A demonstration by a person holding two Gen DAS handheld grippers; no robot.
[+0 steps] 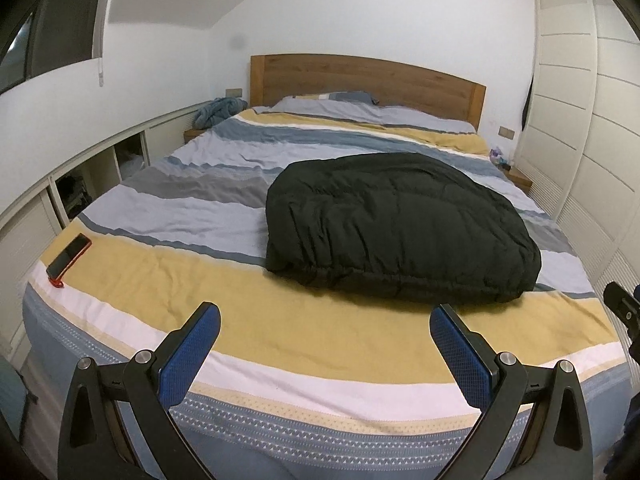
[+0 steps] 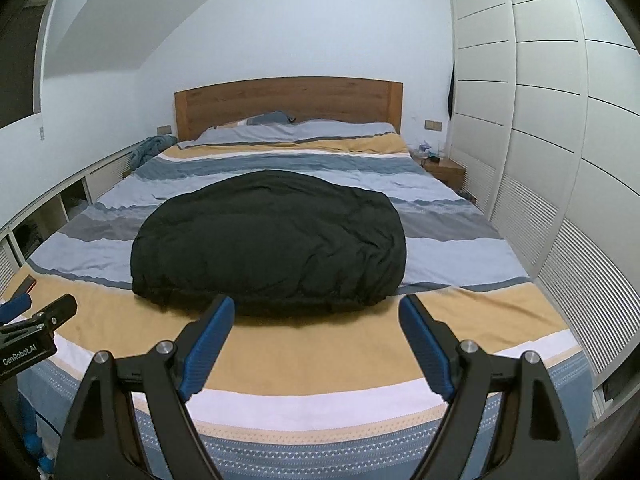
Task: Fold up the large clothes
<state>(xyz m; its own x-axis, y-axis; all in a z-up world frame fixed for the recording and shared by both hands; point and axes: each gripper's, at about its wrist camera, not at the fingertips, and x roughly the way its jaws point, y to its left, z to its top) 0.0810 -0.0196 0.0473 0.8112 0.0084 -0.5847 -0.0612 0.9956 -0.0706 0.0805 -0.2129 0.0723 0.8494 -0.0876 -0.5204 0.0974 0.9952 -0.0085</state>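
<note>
Black quilted puffy garment [image 1: 400,228], folded into a rounded, bulging bundle with a gathered, wrinkled near hem, lying on the striped cotton bedspread [image 1: 224,280] toward the foot of the bed, across the grey-blue bands and onto the mustard-yellow band. Matte, slightly crinkled fabric with shallow stitched channels.

Left gripper [image 1: 325,322]: black plastic arms with blue textured rubber pads [image 1: 188,356], spread wide, nothing between them, raised short of the foot edge and apart from the bundle. Right gripper [image 2: 316,314]: same build, likewise spread and empty, just short of the near hem.

Bedspread in soft, lightly creased bands of white, yellow, pale blue and grey, with a patterned blue border of small white triangles at the foot. Curved brown wooden headboard [image 1: 360,80] against a plain white wall; tall white panelled wardrobe [image 2: 540,120] with louvred lower sections along the right side; low white open shelving [image 1: 80,184] along the left.

Left view only: dark phone in a red case [image 1: 68,258] at the bed's near left corner, fully seen. Right view only: small wooden bedside table [image 2: 444,170] in full, and the left tool's black body [image 2: 36,332] marked "GenRobot.AI".
</note>
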